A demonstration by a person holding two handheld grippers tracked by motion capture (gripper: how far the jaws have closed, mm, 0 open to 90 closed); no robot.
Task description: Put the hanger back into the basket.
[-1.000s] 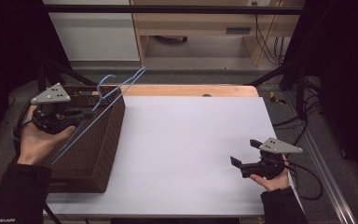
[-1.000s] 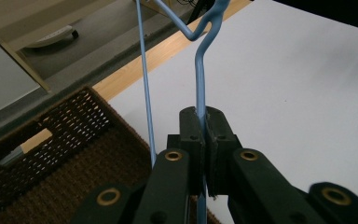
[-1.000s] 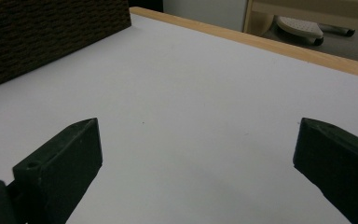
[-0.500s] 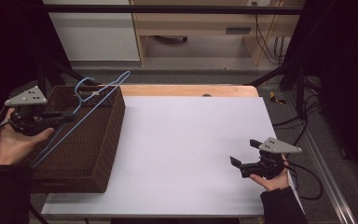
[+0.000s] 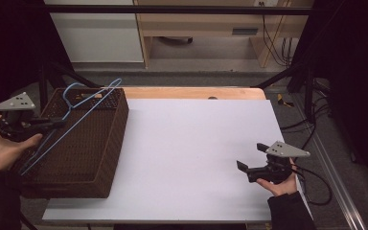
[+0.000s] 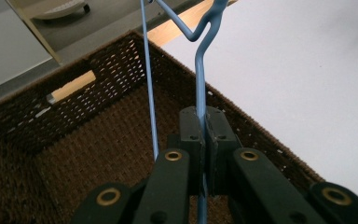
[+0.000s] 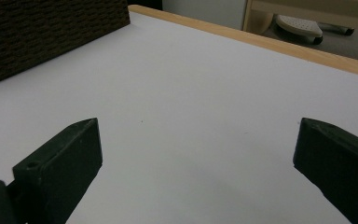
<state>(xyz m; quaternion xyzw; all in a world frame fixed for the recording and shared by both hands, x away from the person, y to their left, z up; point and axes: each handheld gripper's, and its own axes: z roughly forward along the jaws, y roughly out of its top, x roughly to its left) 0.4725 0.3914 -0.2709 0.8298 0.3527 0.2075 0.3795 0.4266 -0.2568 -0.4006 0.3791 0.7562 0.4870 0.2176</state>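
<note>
In the left gripper view, the thin blue wire hanger (image 6: 198, 84) runs off the top edge, so its hook is cut off, and its lower length is hidden between the closed jaws of the left gripper (image 6: 207, 122). The dark brown woven wicker basket (image 6: 74, 154) is cut by the left and bottom edges. In the right gripper view, the basket (image 7: 46, 32) shows only part of one wall at the top left corner.
</note>
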